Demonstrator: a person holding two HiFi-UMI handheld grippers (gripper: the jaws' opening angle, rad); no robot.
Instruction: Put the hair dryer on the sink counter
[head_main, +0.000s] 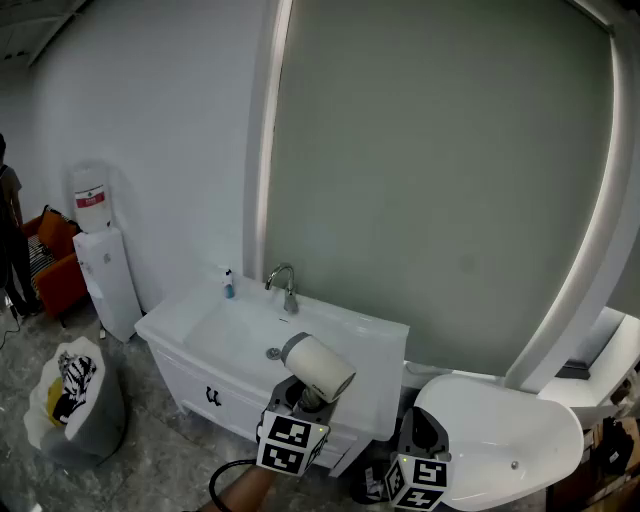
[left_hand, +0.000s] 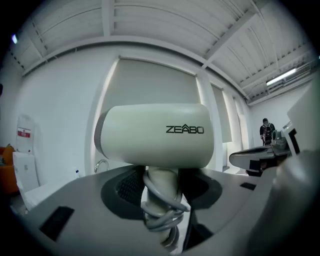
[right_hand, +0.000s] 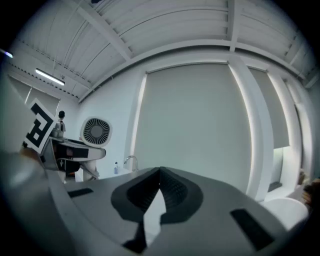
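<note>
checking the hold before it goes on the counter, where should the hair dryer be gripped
Take the hair dryer by its handle, from below, as the left hand-held gripper does: the slim handle sticks down under the wide round barrel. Mind the cord wound round it.

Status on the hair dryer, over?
Left gripper shut on hair dryer handle. Right gripper shut, empty. Hair dryer in the air at sink counter front edge, not set down. Faucet and bottle at the back, out of the way.

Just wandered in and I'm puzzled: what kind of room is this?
Likely a mock bathroom in a larger hall: white sink counter with faucet, yet a water dispenser beside it.
</note>
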